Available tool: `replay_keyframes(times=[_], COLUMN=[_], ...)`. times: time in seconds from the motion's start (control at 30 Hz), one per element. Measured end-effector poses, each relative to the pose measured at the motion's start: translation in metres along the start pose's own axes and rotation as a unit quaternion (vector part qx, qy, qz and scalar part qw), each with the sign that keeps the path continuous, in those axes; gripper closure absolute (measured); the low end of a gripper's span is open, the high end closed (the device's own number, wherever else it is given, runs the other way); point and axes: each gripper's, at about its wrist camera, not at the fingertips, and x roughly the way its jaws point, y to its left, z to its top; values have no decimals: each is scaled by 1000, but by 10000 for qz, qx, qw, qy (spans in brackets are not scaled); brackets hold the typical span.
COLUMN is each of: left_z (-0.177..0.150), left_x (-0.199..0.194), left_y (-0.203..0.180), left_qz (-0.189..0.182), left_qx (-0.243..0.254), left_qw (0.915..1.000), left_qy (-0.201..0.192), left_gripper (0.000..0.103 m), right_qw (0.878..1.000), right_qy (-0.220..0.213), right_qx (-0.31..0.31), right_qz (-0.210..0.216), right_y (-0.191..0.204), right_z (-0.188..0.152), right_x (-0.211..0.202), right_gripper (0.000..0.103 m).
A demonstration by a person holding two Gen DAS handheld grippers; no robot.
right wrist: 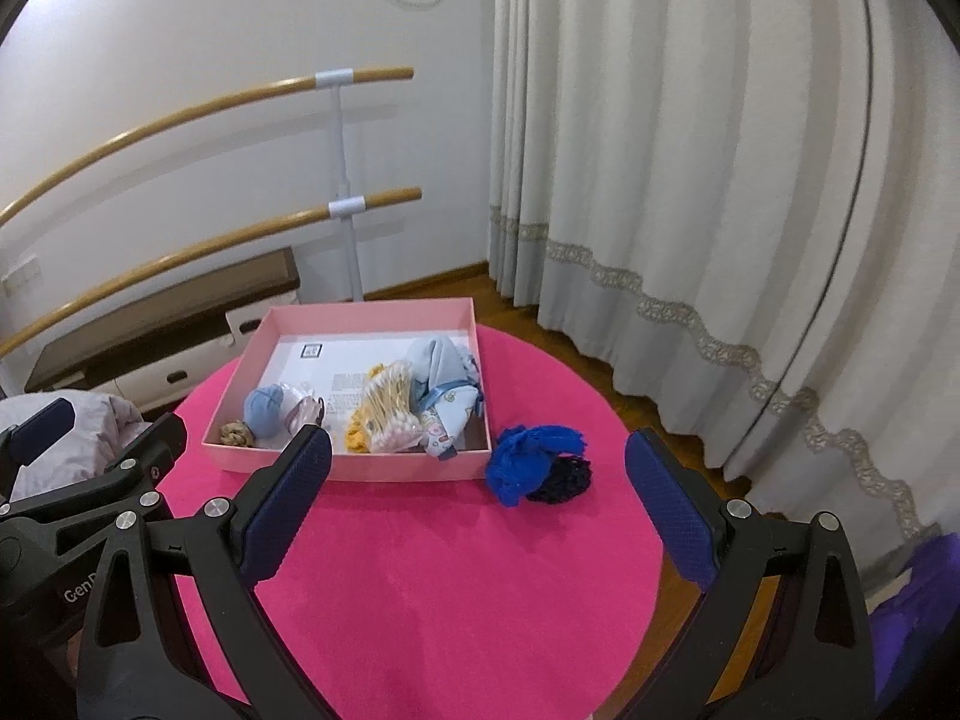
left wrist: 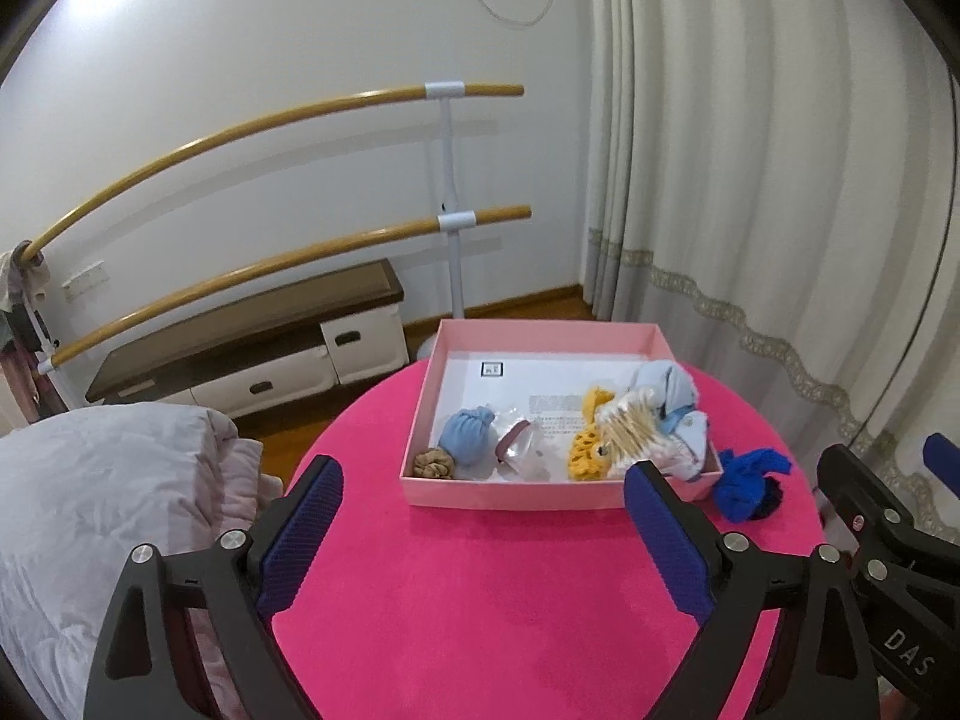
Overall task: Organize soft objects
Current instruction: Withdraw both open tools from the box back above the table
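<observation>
Two views covered the moment. From the left wrist camera, the left gripper point(left wrist: 483, 498) hung with its blue-padded fingers point(left wrist: 300, 531) spread wide and nothing between them, above the near part of the round pink table point(left wrist: 480, 588). A pink box point(left wrist: 510, 495) sat toward the table's far edge. Along the box's near wall lay a tan scrunchie point(left wrist: 433, 463) in the near left corner, a light blue cloth ball point(left wrist: 468, 435) touching it, a clear plastic packet point(left wrist: 522, 450), a yellow knitted piece point(left wrist: 587, 450), a bundle of cotton swabs point(left wrist: 633, 429) and a pale blue fabric pouch point(left wrist: 675, 396) toward the right wall. A blue yarn bundle point(left wrist: 744, 480) rested on the table just outside the box's near right corner, with a dark net piece point(left wrist: 771, 495) touching it. The right gripper's body showed at the right edge.

From the right wrist camera, the right gripper point(right wrist: 480, 471) was likewise spread wide and empty, held above the table's near half. The blue yarn bundle point(right wrist: 522, 468) lay ahead between its fingers, just beside the box's point(right wrist: 372, 471) near right corner, the dark net piece point(right wrist: 561, 480) against it. White curtains point(right wrist: 690, 150) hung beyond the table's right edge.
</observation>
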Motion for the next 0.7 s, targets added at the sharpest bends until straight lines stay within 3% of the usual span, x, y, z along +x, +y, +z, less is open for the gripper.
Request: replay_keyframes(times=[0.7], left_z=[-21], left_x=[-99], left_y=[-1], left_qz=[-113], left_qx=[-70], left_qw=[9970], left_qy=[-769], left_gripper=[1], right_qw=[9959], right_qy=[-876], right_qx=[159], right_qz=[-136], right_y=[-21], right_z=[-6], right_x=[-79], right_gripper=[3])
